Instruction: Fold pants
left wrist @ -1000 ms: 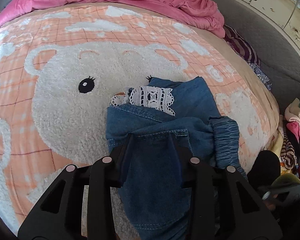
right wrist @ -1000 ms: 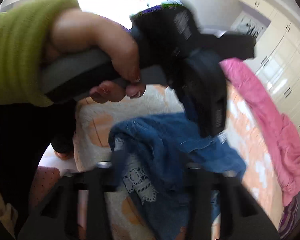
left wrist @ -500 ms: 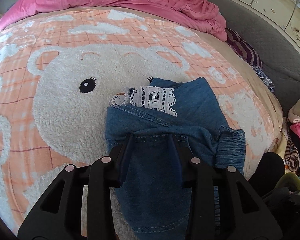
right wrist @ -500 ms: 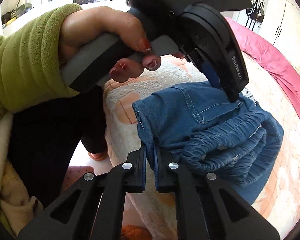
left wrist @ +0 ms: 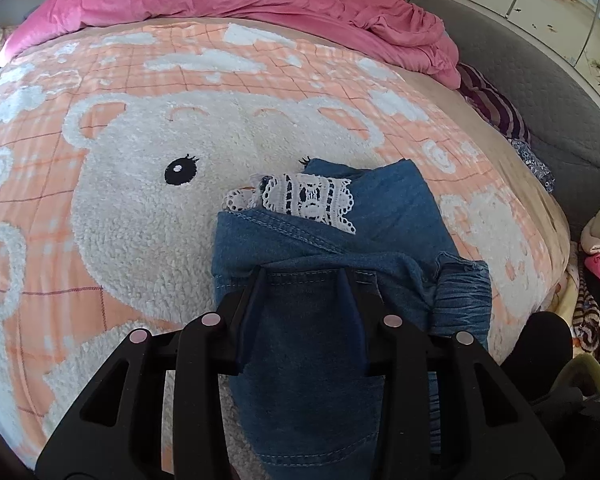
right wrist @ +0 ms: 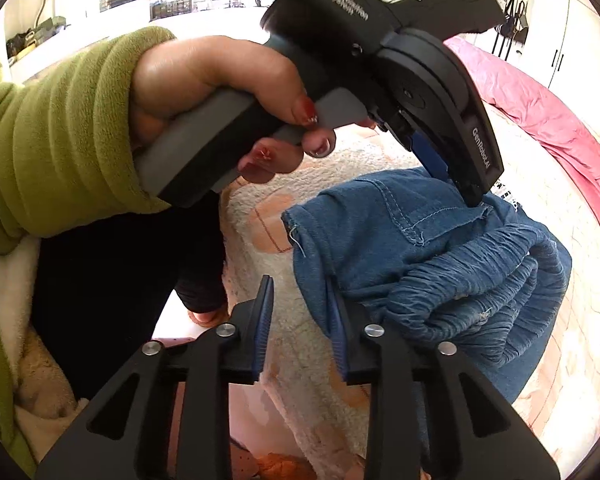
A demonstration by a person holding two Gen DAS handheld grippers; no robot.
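Before you: peach bear blanket [left wrist: 148,216] covers bed; crumpled pink duvet [left wrist: 260,4] along far edge; striped cushion [left wrist: 496,108] beside grey headboard [left wrist: 548,92]; clothes pile [left wrist: 596,280] at right.

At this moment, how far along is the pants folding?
The denim pants already lie bunched into a compact stack on the bear blanket, lace trim showing at the far end. The left tool grips the near denim layer. The right tool has just been opening, with nothing between its jaws. Left: squaring the bundle; the waistband looks rumpled.
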